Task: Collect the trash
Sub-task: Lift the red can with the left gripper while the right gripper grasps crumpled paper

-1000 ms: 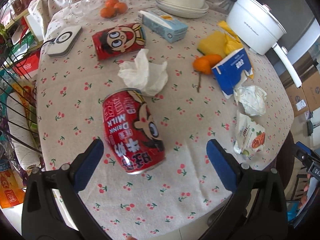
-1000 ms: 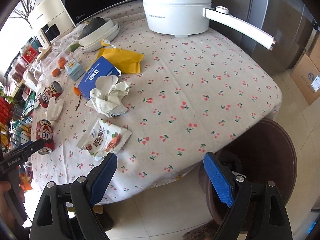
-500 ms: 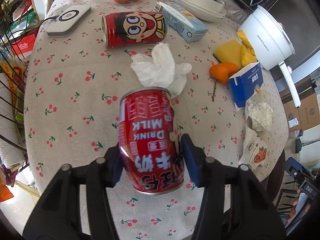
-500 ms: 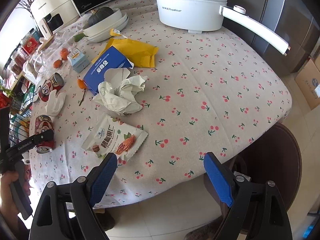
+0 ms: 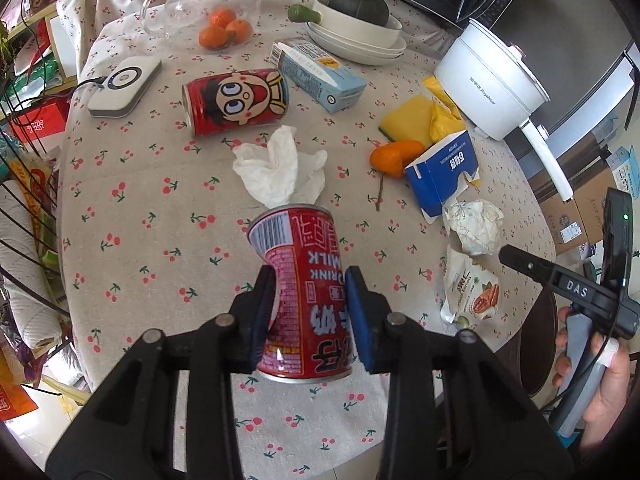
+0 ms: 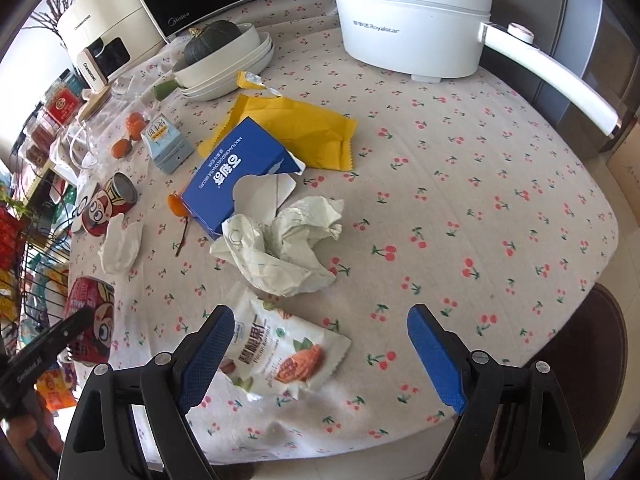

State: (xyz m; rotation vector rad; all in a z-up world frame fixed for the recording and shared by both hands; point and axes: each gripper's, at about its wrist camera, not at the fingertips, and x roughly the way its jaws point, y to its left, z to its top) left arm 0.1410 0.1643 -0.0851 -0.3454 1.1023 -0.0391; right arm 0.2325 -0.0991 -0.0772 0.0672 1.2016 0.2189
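Left wrist view first: the left gripper (image 5: 310, 316) has its blue pads pressed on both sides of a red milk drink can (image 5: 306, 296), jaws closing further on it, and the can wall looks pinched in at the left pad. The can is tilted, its far rim just in front of a crumpled white tissue (image 5: 280, 168) on the cherry-print bench (image 5: 132, 216). Beyond the tissue a second red cartoon can (image 5: 236, 100) lies on its side, with a light-blue carton (image 5: 320, 74) just to its right. Further right sit a small orange fruit (image 5: 394, 156), a torn blue box (image 5: 442, 176), a ball of crumpled paper (image 5: 474, 226) and a nut snack wrapper (image 5: 472, 292). At the far right edge a hand (image 5: 600, 368) holds the other tool; only this view shows that hand clearly.

Over to the right wrist view: the held can (image 6: 92, 320) shows at the far left, partly behind a dark finger of the left tool. The right gripper (image 6: 320, 356) hangs released, jaws wide, over the bench edge, its left pad overlapping the snack wrapper (image 6: 288, 356) while the right pad is over bare cloth. Only here do the yellow packet (image 6: 296, 132) lie fully visible and the white electric pot (image 6: 412, 24) show its whole handle.
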